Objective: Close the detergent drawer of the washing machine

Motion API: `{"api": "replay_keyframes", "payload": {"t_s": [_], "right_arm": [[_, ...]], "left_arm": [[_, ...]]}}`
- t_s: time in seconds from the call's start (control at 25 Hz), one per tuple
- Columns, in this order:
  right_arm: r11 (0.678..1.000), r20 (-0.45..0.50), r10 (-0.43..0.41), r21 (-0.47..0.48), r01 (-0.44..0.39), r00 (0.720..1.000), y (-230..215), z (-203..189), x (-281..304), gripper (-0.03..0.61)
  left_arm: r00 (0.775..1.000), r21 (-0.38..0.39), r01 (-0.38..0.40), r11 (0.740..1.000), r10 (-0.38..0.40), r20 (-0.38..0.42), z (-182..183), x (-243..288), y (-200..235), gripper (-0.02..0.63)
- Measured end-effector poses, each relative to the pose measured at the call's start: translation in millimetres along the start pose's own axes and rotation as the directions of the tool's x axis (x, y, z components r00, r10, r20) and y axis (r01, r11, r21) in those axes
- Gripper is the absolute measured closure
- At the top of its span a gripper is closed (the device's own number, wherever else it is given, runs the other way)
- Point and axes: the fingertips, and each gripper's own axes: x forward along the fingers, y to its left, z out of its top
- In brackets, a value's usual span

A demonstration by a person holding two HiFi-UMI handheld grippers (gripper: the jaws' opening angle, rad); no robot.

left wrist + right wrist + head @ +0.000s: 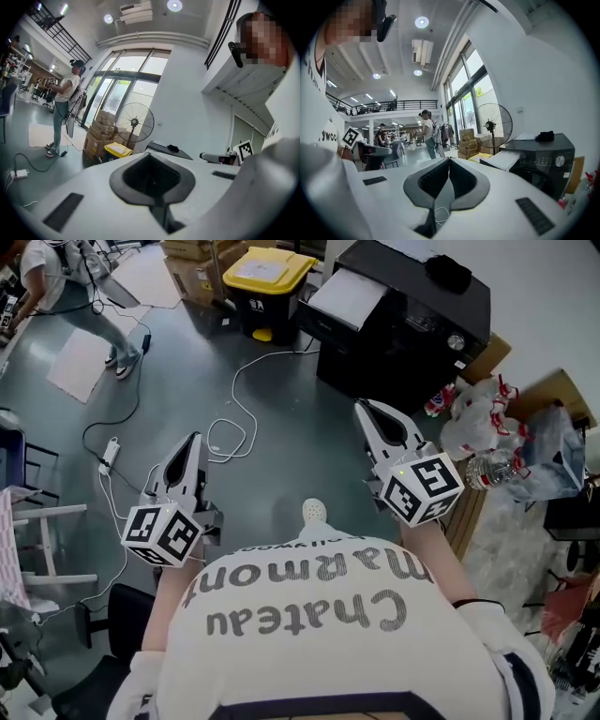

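The task was not yet done, as far as the pictures showed. The black washing machine [412, 329] stood at the far right side of the room. A pale flat part came out from its front corner, which I judged to be the detergent drawer [347, 298], so the drawer seemed to be open. In the right gripper view the same pale part [506, 160] stuck out toward the camera from the dark body of the machine [543, 161]. Neither gripper touched the drawer or the machine, and a stretch of grey floor [300, 427] with a white cable [239, 413] lay between them. In my judgement the whole work was therefore left: to reach the drawer front and push it into the machine. The person held both grippers in front of the body, close to the chest. They pointed forward and almost level, with the marker cubes [424, 488] turned back to the person. The left gripper [194, 439] pointed toward the cable on the floor. Its jaws were pressed together with nothing between them, as its own view [151, 157] also showed. The right gripper [364, 407] pointed more toward the machine. Its two dark pads met in one thin line [448, 161], and it held nothing.
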Motion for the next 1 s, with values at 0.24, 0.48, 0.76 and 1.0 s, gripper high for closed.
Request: {"api": "replay_keyframes", "payload": {"t_s": [0.24,0.48,0.76,1.0], "right_arm": [[0.999,-0.019,0.025,-0.021,-0.025,1.000,-40.3,7.8,52.4,0.549],[0.997,-0.044,0.051,-0.061,-0.053,0.998,-72.1,12.1,91.7,0.549],[0.994,-0.077,0.092,-0.047,-0.096,0.993,-100.6,2.8,122.3,0.549],[0.997,-0.117,0.074,-0.008,-0.076,0.990,-115.8,-19.7,141.8,0.549]], "left_arm": [[0.999,0.016,-0.041,0.999,0.041,0.009,10.6,45.9,16.3,0.606],[0.999,0.017,-0.037,0.999,0.037,0.011,16.1,89.0,22.2,0.606],[0.998,-0.005,-0.046,0.999,0.046,0.032,17.8,126.5,28.9,0.606],[0.999,-0.018,-0.041,0.999,0.041,0.003,7.4,145.2,38.5,0.606]]}}
